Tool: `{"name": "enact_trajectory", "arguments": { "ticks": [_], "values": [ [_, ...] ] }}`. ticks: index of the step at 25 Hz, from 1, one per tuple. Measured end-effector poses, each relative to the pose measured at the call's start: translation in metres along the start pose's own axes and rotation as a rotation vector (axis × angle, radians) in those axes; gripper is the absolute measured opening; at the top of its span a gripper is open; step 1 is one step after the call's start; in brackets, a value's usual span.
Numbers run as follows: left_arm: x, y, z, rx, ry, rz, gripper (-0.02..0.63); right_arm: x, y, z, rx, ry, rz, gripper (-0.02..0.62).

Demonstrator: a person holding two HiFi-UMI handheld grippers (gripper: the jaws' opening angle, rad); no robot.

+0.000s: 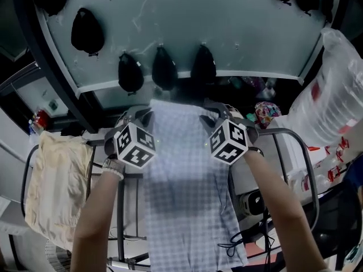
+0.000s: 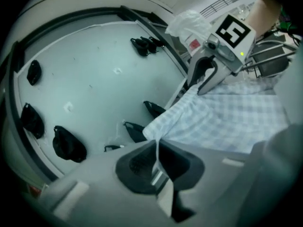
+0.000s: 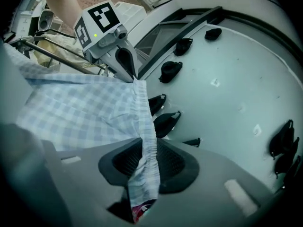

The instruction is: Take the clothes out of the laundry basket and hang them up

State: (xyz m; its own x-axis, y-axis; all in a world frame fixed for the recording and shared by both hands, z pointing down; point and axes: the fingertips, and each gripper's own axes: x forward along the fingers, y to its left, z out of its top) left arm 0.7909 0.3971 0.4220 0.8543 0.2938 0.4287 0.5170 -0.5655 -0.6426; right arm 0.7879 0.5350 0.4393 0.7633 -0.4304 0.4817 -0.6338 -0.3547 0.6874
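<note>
**Item under inspection:** 1 checked garment point(image 1: 184, 174), pale blue and white, with a gathered elastic hem along its top edge. It is clear of any basket and hangs spread in front of the person, above the drying rack point(image 1: 306, 169).

**Claw state:** Both claws are closed on the garment.
- The left claw point(image 2: 156, 162) pinches a thin single fold at the top corner, with the jaws nearly together.
- The right claw point(image 3: 144, 162) clamps a thicker bunch of the gathered hem. Its jaws stand wider apart, and a tail of cloth runs down through them.

**Position relative to the claws:**
- In the head view, the left claw holds the top edge at the 9 o'clock corner and the right claw holds it at the 3 o'clock corner.
- The hem is drawn fairly taut between them. The rest of the cloth falls freely towards 6 o'clock.

**Surroundings:**
- Black clips point(image 1: 164, 68) sit on a pale panel point(image 1: 227, 21) at 12 o'clock, just above the hem.
- A cream cloth point(image 1: 57, 180) is draped over the rack at 8 o'clock.
- A plastic bag point(image 1: 334, 95) lies at 2 o'clock.

**Handling assessment:**
- The cloth appears light, thin and limp. It will sag and fold wherever it is unsupported, and it shows no risk of breakage.
- The elastic hem is the soundest hold because it is thick and unlikely to slip.
- The left claw's thin pinch is the weaker of the 2 grips and could slide out if the hem is pulled tighter.
</note>
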Motion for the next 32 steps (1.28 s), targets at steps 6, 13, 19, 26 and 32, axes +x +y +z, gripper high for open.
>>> {"name": "enact_trajectory", "arguments": {
  "ticks": [6,13,19,26,32],
  "values": [
    [0.019,-0.034,-0.034,-0.083,0.076,-0.082,0.022,0.019,0.035,-0.023,0.107,0.027,0.149,0.097],
    [-0.005,-0.034,-0.039,-0.144,0.058,-0.088,0.11,0.014,0.028,-0.025,0.238,0.011,0.173,0.17],
    [-0.068,-0.006,-0.033,-0.177,-0.031,0.032,0.056,-0.035,0.016,0.024,0.348,-0.161,0.051,0.172],
    [-0.189,0.022,-0.052,-0.228,-0.086,0.184,0.008,-0.103,0.049,0.132,0.336,-0.342,0.03,0.063],
    [-0.322,0.041,-0.083,-0.287,-0.083,0.293,-0.006,-0.156,0.098,0.247,0.3,-0.465,0.079,0.017]
  ]
}}
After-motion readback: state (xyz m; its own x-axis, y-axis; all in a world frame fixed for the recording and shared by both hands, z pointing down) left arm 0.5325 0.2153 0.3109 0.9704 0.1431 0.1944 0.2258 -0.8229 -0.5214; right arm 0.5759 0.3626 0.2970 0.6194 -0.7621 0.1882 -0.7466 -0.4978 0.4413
